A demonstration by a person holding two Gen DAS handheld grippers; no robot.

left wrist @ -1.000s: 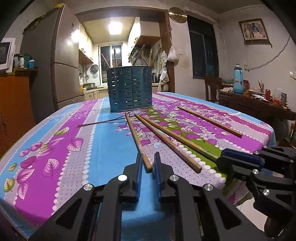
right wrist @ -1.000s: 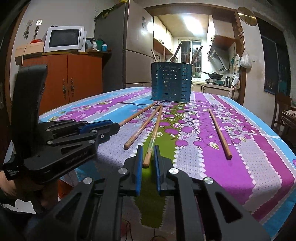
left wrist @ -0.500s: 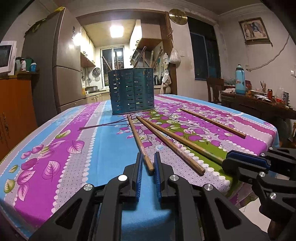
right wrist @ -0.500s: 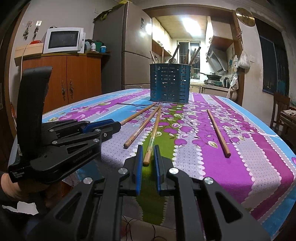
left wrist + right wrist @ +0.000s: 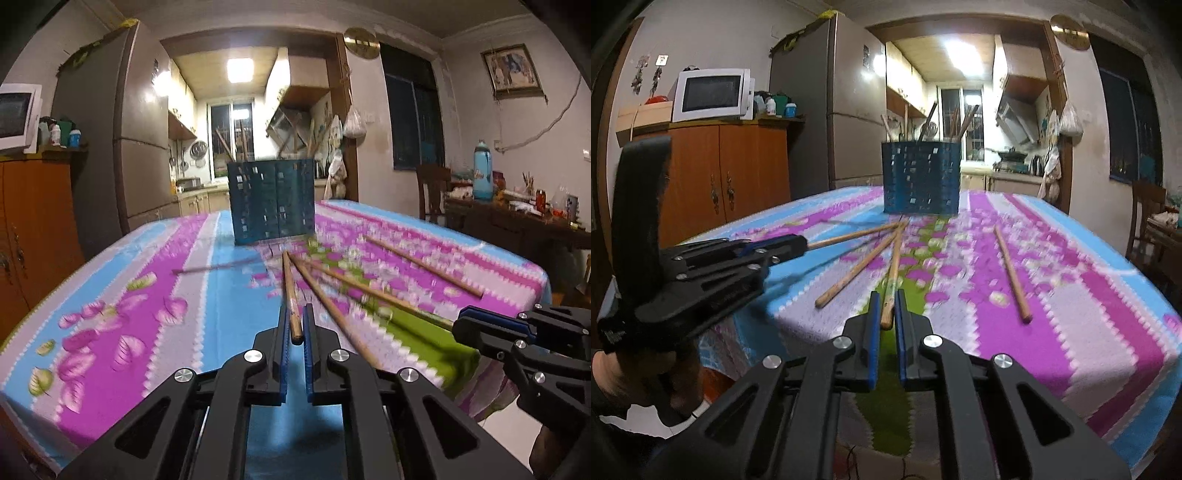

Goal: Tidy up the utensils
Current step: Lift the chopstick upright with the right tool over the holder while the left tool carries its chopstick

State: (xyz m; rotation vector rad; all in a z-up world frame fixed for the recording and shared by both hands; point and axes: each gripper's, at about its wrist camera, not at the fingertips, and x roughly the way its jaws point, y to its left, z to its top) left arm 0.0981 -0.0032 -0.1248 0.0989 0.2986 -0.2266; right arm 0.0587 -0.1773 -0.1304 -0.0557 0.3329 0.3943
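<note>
Four chopsticks (image 5: 1012, 271) loose on table; several in holder (image 5: 921, 178) at 12 o'clock. Left gripper (image 5: 295, 326) and right gripper (image 5: 887, 314) each narrowly apart, straddling one stick end; clamping cannot be told.

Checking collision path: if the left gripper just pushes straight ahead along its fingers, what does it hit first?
The left gripper already straddles the near end of a wooden chopstick, so it meets that first. Farther along roughly the same line stands the blue utensil holder; depth is unclear.

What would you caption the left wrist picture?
Left gripper closing around a wooden chopstick on the floral tablecloth, blue utensil holder beyond.
</note>
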